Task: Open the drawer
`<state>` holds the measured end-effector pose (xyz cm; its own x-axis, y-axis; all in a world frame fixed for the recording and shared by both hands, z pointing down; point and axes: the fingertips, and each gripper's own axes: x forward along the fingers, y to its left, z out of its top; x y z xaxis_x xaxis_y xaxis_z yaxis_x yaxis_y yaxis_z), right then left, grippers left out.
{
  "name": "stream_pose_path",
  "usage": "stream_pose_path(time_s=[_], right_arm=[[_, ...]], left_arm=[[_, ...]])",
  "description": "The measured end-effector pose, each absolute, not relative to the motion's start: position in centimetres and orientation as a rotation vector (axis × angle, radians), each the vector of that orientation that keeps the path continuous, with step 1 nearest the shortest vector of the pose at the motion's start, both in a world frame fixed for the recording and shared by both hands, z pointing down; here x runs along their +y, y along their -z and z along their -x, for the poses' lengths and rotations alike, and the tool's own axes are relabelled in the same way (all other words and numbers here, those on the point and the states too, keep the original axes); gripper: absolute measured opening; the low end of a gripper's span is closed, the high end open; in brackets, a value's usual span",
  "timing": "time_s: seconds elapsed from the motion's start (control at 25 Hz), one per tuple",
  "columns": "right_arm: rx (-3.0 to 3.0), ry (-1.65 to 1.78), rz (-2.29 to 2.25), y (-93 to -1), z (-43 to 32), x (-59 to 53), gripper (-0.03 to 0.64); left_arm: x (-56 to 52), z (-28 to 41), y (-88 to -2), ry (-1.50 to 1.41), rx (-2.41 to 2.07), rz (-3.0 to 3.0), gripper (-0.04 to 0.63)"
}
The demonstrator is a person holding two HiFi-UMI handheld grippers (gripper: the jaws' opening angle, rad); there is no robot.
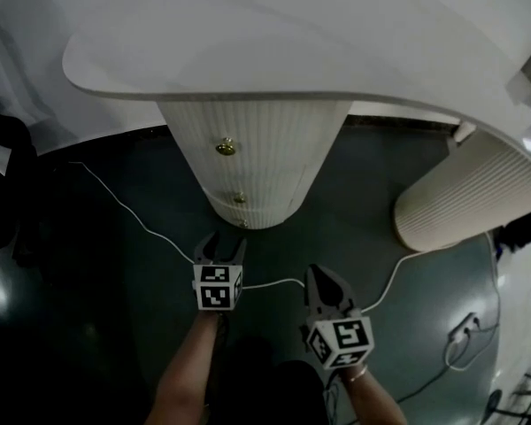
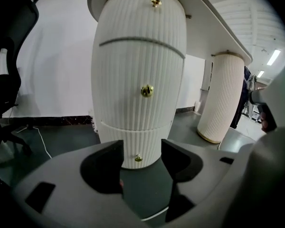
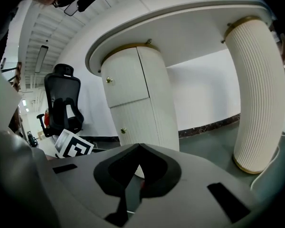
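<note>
A white ribbed pedestal [image 1: 252,153] under the desk holds stacked drawers with brass knobs. In the left gripper view I see a top knob [image 2: 155,2], a middle knob [image 2: 147,90] and a lowest knob [image 2: 138,158]. My left gripper [image 1: 221,241] [image 2: 142,152] is open. It points at the pedestal's base, a short way off, and the lowest knob shows in the gap between its jaws. My right gripper [image 1: 316,273] [image 3: 139,147] is shut and empty. It hangs back to the right of the left one and faces the pedestal [image 3: 137,99] from the side.
The white desk top [image 1: 274,51] overhangs the pedestal. A second ribbed pedestal [image 1: 460,197] stands at the right. A white cable [image 1: 142,224] runs over the dark floor to a power strip [image 1: 465,326]. A black office chair [image 2: 9,80] stands at the left.
</note>
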<state>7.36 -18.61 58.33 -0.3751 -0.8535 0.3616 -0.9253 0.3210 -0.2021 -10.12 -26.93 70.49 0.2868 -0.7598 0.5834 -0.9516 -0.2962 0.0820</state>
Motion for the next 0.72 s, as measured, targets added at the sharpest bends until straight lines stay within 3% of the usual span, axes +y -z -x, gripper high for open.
stream_pose_path(time_s=[0.4, 0.72], right_arm=[[-2.378, -0.559, -1.675, -67.8, -8.4, -20.8, 0.003], [-2.355, -0.553, -1.685, -70.4, -10.4, -21.2, 0.003]], left_arm=[[-30.4, 8.8, -80.6, -0.663, -1.518, -2.108, 0.230], [-32.8, 8.3, -84.6, -0.725, -1.515, -2.077, 0.230]])
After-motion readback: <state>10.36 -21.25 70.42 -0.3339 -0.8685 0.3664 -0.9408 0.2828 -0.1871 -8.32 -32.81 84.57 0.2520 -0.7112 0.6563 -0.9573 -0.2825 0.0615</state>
